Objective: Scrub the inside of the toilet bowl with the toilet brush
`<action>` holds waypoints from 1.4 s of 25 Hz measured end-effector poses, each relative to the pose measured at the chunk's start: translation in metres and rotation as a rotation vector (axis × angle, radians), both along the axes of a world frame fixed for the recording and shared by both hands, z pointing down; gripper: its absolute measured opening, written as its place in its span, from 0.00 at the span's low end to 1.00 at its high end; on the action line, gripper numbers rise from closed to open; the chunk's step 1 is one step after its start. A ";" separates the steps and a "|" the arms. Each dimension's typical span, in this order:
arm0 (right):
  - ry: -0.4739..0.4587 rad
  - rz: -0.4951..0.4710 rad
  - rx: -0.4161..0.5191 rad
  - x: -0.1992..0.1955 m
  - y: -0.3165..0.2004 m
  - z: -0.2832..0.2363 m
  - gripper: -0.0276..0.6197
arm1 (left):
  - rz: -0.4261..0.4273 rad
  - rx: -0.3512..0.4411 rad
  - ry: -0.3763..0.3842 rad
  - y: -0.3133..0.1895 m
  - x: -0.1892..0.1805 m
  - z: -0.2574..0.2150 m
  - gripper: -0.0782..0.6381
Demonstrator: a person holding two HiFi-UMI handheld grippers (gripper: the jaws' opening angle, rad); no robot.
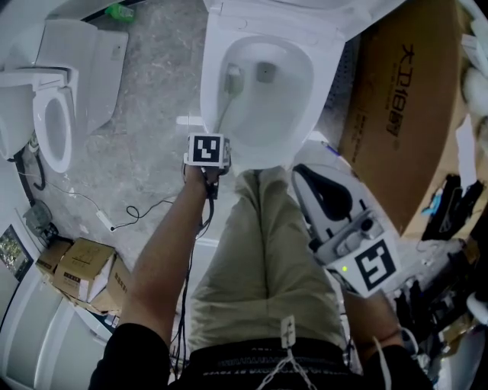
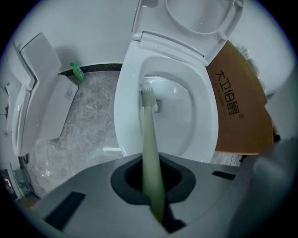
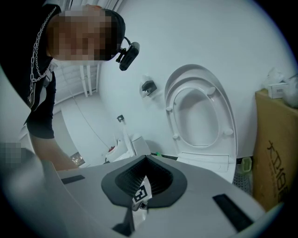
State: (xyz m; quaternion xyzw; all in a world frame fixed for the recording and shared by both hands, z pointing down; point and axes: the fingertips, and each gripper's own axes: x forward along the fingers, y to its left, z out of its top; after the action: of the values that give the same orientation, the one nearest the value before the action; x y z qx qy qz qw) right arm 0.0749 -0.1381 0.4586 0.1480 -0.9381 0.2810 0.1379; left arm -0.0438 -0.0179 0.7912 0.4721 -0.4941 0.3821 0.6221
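There are two toilets. One toilet [image 1: 267, 158] is sitting right in front of the person. A second toilet [image 1: 53, 122] is standing off to the left. There is one brush [image 1: 232, 78], and there are two hand-held grippers.

The left hand-held gripper [image 1: 207, 151] is pinching the brush's pale green handle between its jaws. The brush head is sitting down inside the bowl [image 1: 286, 107], on the left side, close to the hole at the bottom. The right hand-held gripper [image 1: 309, 179] is hanging to the right of the person's leg [image 1: 259, 251], away from the bowl. Its jaws are pressing nearly together and holding nothing.

One big brown box [image 1: 404, 99] is standing just right of the toilet. One green bottle [image 1: 118, 11] is lying on the floor [image 1: 152, 91] by the wall.

Only the head view is showing both hand-held grippers from outside, with their marker cubes. It is also showing some small boxes [image 1: 84, 270] at the bottom left.

The left gripper view is showing the bristles [image 2: 148, 95] up close, and the handle running straight back into the jaws.

The right gripper view is not showing the brush or the inside of the bowl. It is showing the lid [image 3: 200, 111] standing up against the wall, and the person's arm [image 3: 44, 139] reaching down.
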 end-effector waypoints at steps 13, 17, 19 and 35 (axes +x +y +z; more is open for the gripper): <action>0.012 0.023 -0.022 0.017 -0.016 0.008 0.05 | -0.363 -0.054 0.196 -0.021 0.066 0.022 0.11; 0.017 0.033 -0.029 0.026 -0.021 0.011 0.05 | -0.374 -0.067 0.170 -0.025 0.065 0.033 0.11; 0.021 0.037 -0.032 0.030 -0.024 0.013 0.05 | -0.379 -0.069 0.160 -0.028 0.061 0.037 0.11; 0.021 0.087 -0.053 0.052 -0.037 0.021 0.05 | -0.263 -0.054 0.086 -0.067 0.050 0.057 0.11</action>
State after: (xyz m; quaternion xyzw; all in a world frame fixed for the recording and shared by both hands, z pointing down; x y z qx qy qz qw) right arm 0.1266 -0.1749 0.4801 0.1877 -0.9216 0.3098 0.1395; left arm 0.0064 -0.0849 0.8484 0.4022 -0.5141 0.2897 0.7000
